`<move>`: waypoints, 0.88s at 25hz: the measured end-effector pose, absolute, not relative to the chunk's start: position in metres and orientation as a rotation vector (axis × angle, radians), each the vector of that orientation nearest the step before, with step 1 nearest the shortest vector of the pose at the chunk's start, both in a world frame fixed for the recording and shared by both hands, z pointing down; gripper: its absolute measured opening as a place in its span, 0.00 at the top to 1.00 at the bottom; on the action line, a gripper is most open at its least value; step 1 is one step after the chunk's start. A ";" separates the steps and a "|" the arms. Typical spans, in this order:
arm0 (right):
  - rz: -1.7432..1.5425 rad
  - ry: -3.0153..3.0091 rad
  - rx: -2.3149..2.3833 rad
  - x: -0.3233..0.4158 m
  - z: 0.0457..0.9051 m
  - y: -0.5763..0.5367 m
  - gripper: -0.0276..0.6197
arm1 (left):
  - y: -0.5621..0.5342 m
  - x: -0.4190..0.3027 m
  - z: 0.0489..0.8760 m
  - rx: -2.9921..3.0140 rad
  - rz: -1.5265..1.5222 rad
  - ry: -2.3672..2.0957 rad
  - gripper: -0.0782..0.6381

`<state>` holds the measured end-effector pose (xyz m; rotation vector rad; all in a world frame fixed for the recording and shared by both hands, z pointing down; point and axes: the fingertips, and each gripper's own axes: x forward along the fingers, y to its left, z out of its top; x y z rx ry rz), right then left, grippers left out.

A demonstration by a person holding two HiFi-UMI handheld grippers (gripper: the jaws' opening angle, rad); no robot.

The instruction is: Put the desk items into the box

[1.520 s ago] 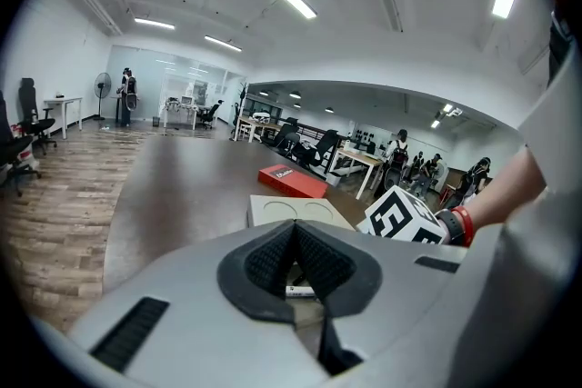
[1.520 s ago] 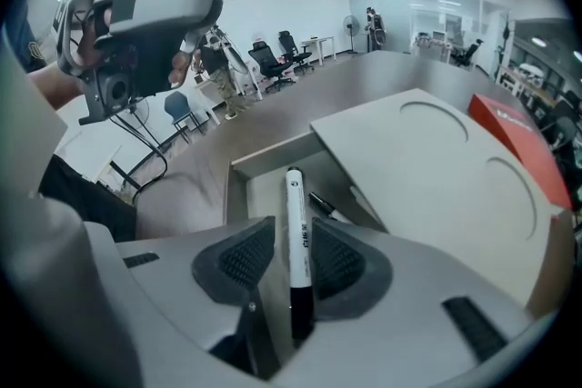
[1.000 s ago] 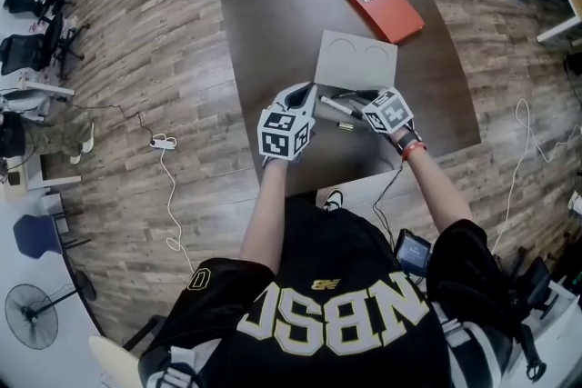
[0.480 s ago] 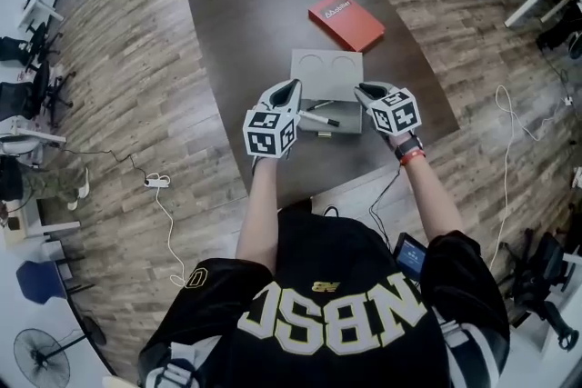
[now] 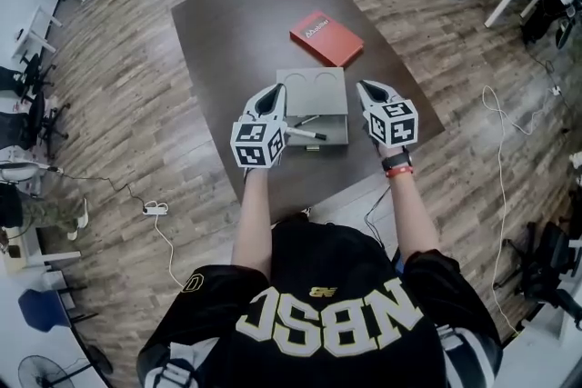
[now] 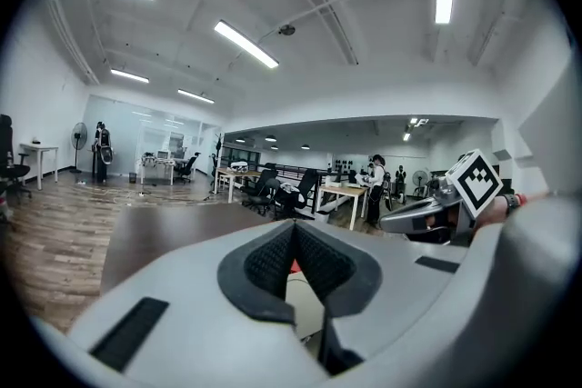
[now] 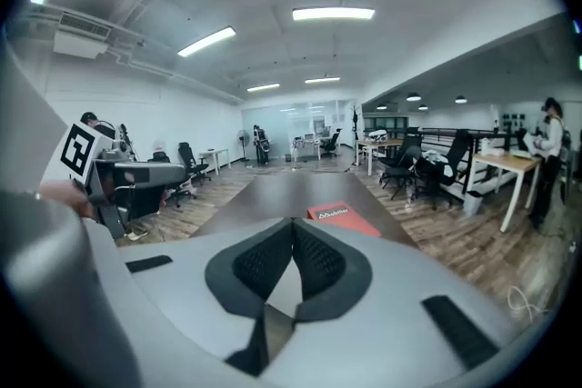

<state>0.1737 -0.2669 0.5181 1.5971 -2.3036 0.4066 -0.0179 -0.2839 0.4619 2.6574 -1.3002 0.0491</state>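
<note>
On the wooden floor at about eight o'clock from the table [image 5: 227, 41], a white power strip [image 5: 153, 208] lay with its cable trailing away.

The left gripper [image 5: 275, 91] hovered above the dark table, at nine o'clock from the box [image 5: 300, 95], near it but not touching it. In the left gripper view its two ribbed pads [image 6: 273, 259] were pressed together at the tips, with nothing between them. It pointed towards twelve o'clock in the head view, roughly level.

The grey box sat on the near half of the table between the two grippers. Its lid was laid open towards twelve o'clock, showing two round hollows on the inside. A black-and-white marker [image 5: 305, 134] lay inside the tray, slanting across it, and at least one more pen lay beside it; the rest of the contents were too small to tell. A red book [image 5: 326, 38] lay flat on the table at one o'clock from the box, just beyond the open lid and outside the box.

The right gripper [image 5: 366, 86] hung at three o'clock from the box, clear of it, tilted slightly downward. Its jaws had just been closing, and in the right gripper view they met at the tips on nothing. A red band [image 5: 397, 170] circled the wrist behind it.
</note>
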 end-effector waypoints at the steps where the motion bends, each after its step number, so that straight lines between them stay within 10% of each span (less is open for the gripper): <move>1: 0.410 -2.314 1.625 0.173 0.513 -0.266 0.94 | -0.284 -0.018 0.458 2.666 0.041 -1.307 0.87; 22: 0.246 -2.277 2.000 0.196 0.459 -0.239 0.94 | -0.287 -0.023 0.431 2.714 -0.026 -1.458 0.87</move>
